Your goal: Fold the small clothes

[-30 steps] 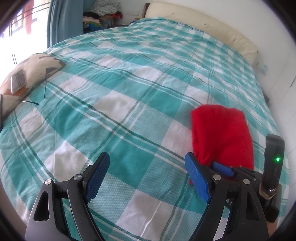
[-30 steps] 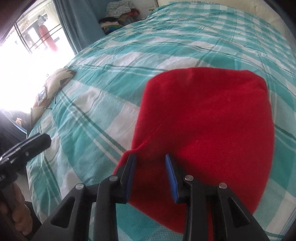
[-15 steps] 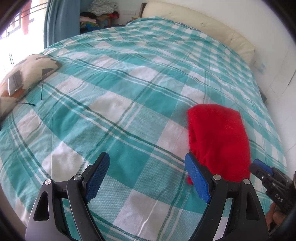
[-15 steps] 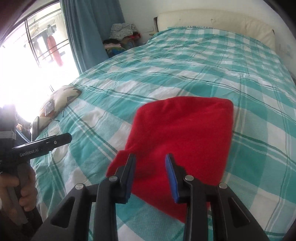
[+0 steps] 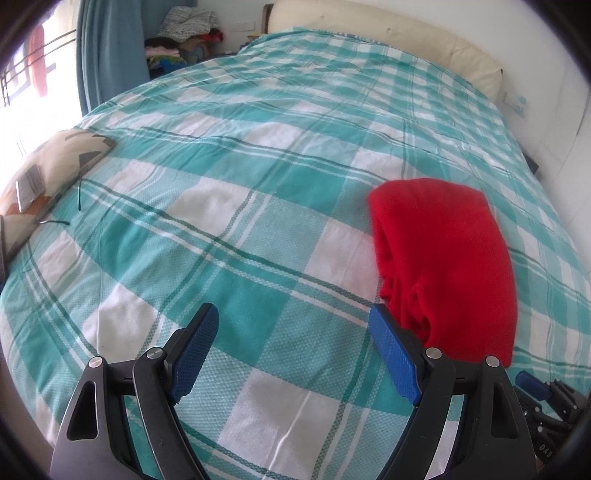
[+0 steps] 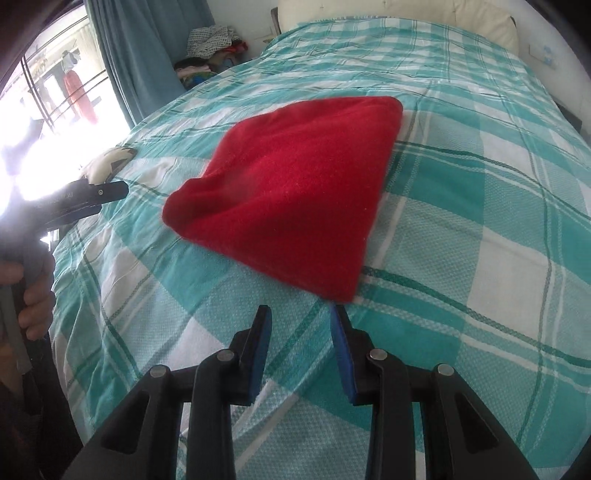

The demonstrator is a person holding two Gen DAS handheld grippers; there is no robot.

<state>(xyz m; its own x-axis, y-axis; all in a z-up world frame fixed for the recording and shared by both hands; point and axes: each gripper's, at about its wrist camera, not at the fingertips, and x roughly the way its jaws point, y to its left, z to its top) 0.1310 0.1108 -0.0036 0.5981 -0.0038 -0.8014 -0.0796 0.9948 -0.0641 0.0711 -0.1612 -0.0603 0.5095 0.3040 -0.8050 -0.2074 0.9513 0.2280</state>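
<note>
A folded red garment (image 5: 443,254) lies flat on the teal checked bedspread (image 5: 229,229); it also shows in the right wrist view (image 6: 295,192). My left gripper (image 5: 291,328) is wide open and empty, hovering over the bedspread to the garment's left, its right pad close beside the garment's near corner. My right gripper (image 6: 301,325) is partly open and empty, held just in front of the garment's near edge, not touching it. The left gripper also shows at the left edge of the right wrist view (image 6: 88,194).
A patterned pillow (image 5: 48,173) with a phone on it lies at the bed's left edge. A cream headboard (image 5: 388,33) runs along the back. A pile of clothes (image 5: 184,40) and a blue curtain (image 5: 107,48) stand at the far left corner.
My right gripper has let go of the red garment and drawn back toward me, its jaws wider. The garment now lies flat. My left gripper stayed open and barely moved.
</note>
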